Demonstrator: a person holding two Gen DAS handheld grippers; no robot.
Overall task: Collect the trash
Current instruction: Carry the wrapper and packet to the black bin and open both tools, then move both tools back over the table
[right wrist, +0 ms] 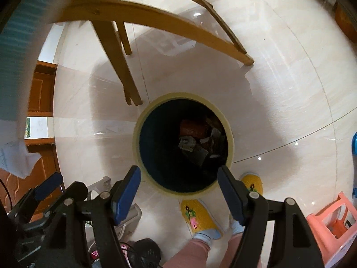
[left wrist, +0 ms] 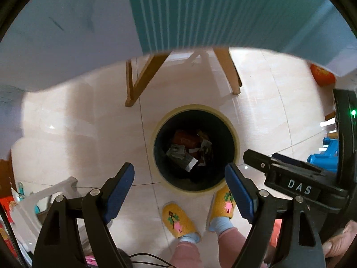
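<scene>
Both my left gripper (left wrist: 179,186) and right gripper (right wrist: 179,188) hang wide open and empty above the bin (left wrist: 236,131). The trash (left wrist: 189,150) lies at its bottom: crumpled wrappers, I judge light and soft, best pinched by a raised fold.

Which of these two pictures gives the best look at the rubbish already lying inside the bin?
The left wrist view: it looks nearly straight down into the bin, so the trash, a reddish packet and crumpled grey wrappers, lies lit and central. The right wrist view shows the same trash, but darker, smaller and pushed to the far side.
</scene>
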